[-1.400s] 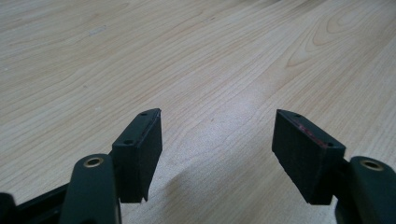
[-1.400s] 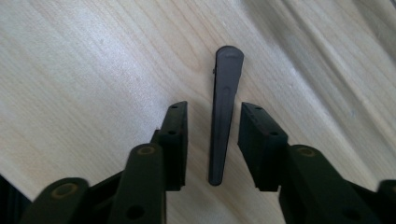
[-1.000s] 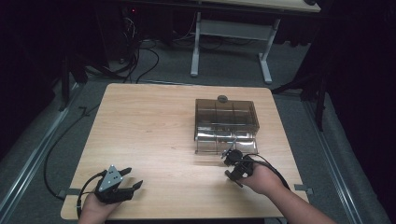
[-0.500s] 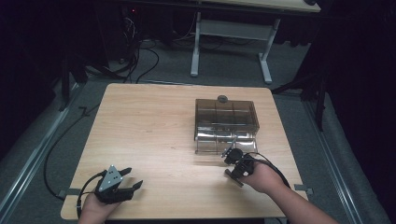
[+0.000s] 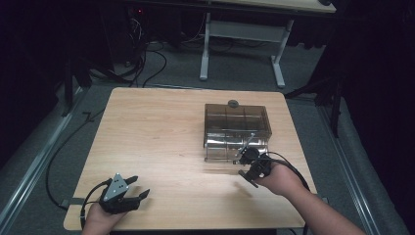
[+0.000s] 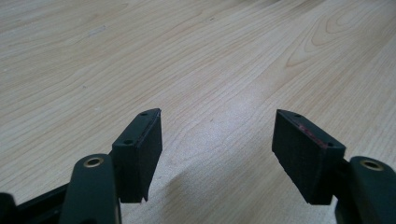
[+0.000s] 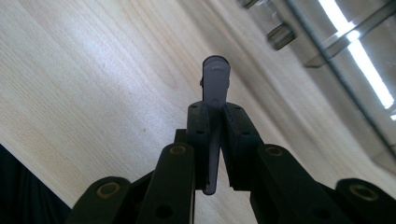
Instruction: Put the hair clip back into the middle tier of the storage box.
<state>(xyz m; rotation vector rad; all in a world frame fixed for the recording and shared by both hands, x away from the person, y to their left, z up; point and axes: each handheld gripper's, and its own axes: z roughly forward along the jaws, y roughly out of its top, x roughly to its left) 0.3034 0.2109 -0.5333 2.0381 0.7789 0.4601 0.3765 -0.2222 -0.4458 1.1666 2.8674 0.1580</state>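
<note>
Just beyond our right claw [image 5: 252,169] sits a smoky clear box [image 5: 236,128] divided into compartments; we cannot make out their contents. A small round cap [image 5: 233,103] lies behind it. The right claw clamps a grey flat tool [image 7: 214,112], its long axis pointing at the box. Our left claw [image 6: 217,156] rests apart over bare surface [image 5: 161,132].

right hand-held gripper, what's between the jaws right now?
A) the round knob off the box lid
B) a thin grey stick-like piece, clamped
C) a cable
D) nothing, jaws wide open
B: in the right gripper view the right hand-held gripper has both jaws pressed on a thin grey piece whose rounded end sticks out past them, above the wooden table.
</note>
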